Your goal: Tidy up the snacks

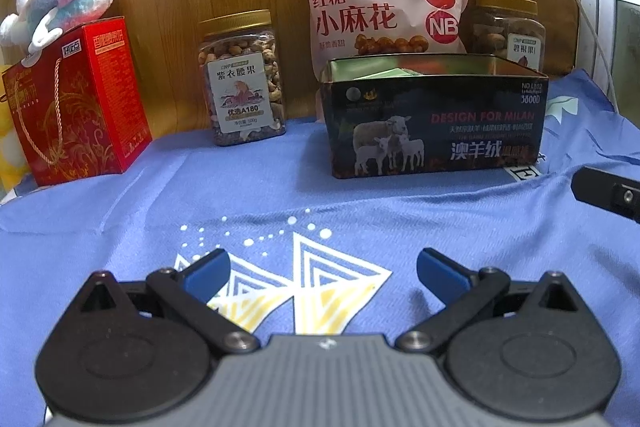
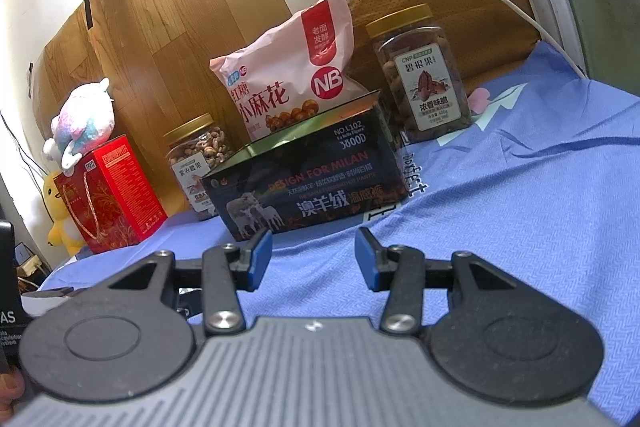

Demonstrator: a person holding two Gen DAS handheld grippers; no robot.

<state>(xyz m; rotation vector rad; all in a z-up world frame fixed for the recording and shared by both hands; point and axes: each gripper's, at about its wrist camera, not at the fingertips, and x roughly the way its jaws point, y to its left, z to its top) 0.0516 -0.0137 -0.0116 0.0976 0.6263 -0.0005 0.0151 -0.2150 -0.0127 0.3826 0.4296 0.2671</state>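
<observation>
Basically pre-grasp: left gripper [image 1: 322, 273] and right gripper [image 2: 314, 259] both released, empty, hovering over blue cloth [image 1: 280, 187]. Snacks stand behind open tin [image 1: 434, 123]: cashew jar [image 1: 242, 79], pink bag [image 1: 380, 3], pecan jar [image 2: 424, 71]. Next likely: reach forward, grasp one snack.

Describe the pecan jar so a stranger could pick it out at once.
Find the dark open tin with sheep on it, on the blue cloth. The pecan jar stands behind its right end, beside the pink snack bag. Its nuts are dark brown; the other gold-lidded jar holds pale cashews.
</observation>
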